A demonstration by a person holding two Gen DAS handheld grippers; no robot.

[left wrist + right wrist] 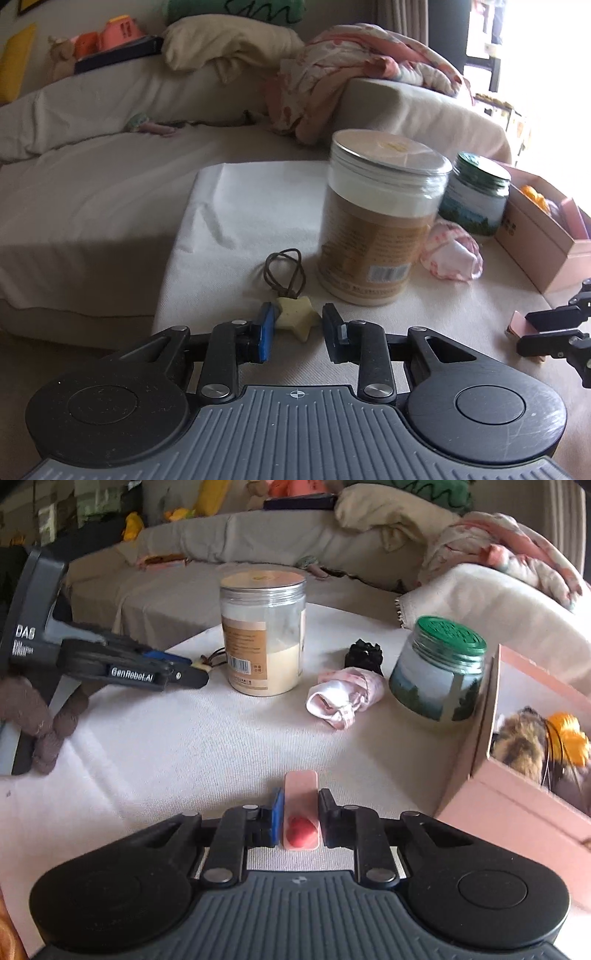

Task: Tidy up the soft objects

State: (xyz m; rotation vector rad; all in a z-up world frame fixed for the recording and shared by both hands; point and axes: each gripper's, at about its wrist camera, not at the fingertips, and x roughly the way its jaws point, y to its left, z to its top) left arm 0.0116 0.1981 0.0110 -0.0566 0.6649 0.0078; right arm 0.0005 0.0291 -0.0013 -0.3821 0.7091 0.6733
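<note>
A cream star charm (295, 318) on a brown cord loop (284, 273) lies on the white cloth, and my left gripper (298, 314) is shut on it, a pad against each side. In the right wrist view the left gripper (201, 672) comes in from the left with the cream piece at its tips. My right gripper (301, 797) is shut on a flat pink piece with a red heart (301, 786), which rests on the cloth. A rolled pink-and-white sock (343, 698) and a black scrunchie (364, 655) lie between the two jars.
A tall jar of cream powder (264, 635) and a green-lidded jar (437, 672) stand on the cloth. A pink box (491, 797) at the right holds a furry brown thing (521, 742) and an orange one. A gloved hand (44, 716) holds the left gripper. Blankets and pillows are piled behind.
</note>
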